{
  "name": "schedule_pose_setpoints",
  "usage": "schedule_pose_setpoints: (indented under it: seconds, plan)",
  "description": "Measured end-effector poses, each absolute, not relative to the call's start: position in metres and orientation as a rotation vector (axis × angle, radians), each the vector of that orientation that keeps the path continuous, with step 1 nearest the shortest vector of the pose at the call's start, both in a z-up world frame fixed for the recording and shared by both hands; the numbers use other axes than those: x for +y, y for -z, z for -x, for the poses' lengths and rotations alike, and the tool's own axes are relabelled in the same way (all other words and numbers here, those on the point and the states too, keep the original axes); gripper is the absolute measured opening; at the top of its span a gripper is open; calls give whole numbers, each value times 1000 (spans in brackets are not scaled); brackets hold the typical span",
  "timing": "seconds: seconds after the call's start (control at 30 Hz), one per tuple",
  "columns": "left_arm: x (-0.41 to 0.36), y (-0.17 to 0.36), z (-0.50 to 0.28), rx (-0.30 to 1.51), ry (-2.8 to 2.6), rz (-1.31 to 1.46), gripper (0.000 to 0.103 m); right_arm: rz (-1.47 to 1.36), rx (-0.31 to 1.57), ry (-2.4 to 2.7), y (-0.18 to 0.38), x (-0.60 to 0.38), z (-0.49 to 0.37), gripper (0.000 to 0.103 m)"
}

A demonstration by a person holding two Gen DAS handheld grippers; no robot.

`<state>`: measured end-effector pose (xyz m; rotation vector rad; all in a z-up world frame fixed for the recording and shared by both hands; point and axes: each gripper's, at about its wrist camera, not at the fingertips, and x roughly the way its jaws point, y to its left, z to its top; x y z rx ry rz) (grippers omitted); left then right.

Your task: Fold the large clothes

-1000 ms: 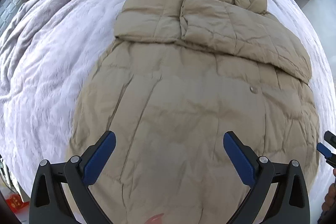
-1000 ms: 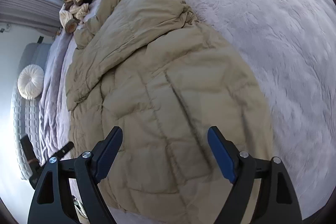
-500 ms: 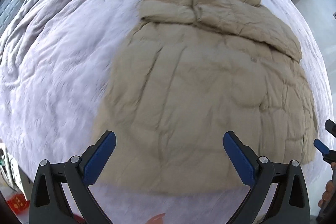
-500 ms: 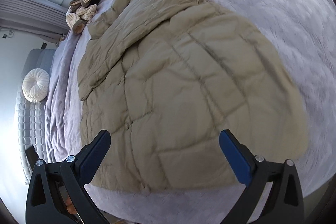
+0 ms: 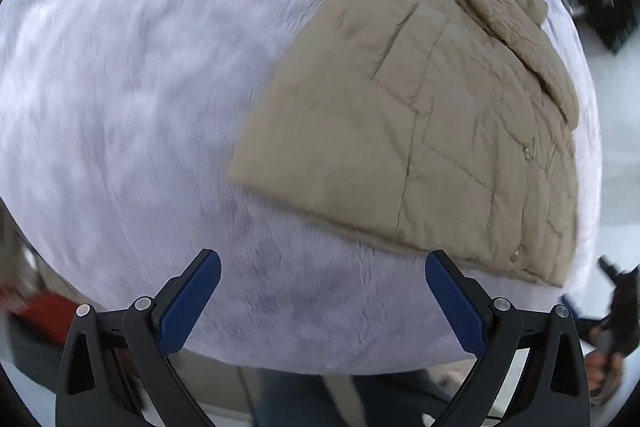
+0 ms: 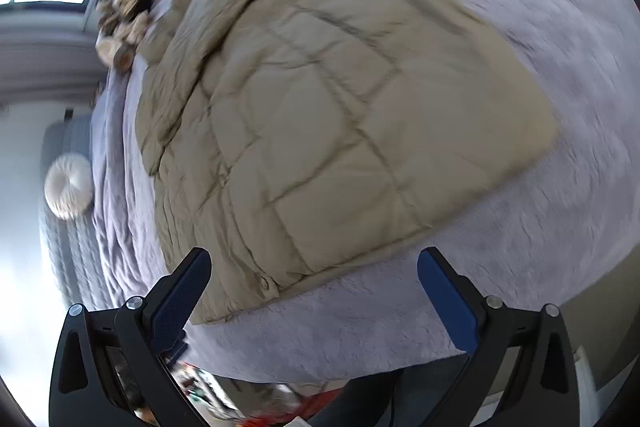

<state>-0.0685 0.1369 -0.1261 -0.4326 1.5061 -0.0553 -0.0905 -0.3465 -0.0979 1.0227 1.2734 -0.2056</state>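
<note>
While spread flat on the lilac bed cover (image 5: 120,99), the beige quilted coat (image 5: 420,131) is seen ahead and to the right of the left claw (image 5: 323,301), its hem corner just beyond the right pad. Both sleeves are seen folded across the chest end. From the right claw (image 6: 314,297), the coat (image 6: 340,131) is found straight ahead, its hem just past the pads. Both claws are held wide, nothing between the pads. A round white cushion (image 6: 68,185) is noted far left of the right claw, knotted cushions (image 6: 120,23) beyond the collar.
</note>
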Motion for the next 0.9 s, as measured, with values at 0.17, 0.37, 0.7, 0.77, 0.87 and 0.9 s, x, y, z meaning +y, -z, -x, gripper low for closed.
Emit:
schedule_pose_setpoints:
  seconds: [0.17, 0.37, 0.7, 0.77, 0.87, 0.9]
  plan:
    - [141, 148, 77, 1507, 111, 604, 102, -1184, 1231, 267, 118, -369, 118, 103]
    - [131, 169, 69, 1508, 201, 777, 102, -1263, 1217, 304, 142, -382, 136, 103]
    - [106, 182, 39, 1483, 268, 792, 102, -1382, 1080, 309, 161, -394, 146, 103]
    - [101, 186, 32, 1487, 270, 787, 102, -1415, 1057, 309, 169, -396, 142, 103]
    - [93, 193, 25, 1497, 263, 767, 102, -1455, 1038, 291, 180, -399, 131, 103]
    - [90, 195, 22, 1500, 255, 760, 102, -1462, 1039, 285, 182, -400, 128, 103]
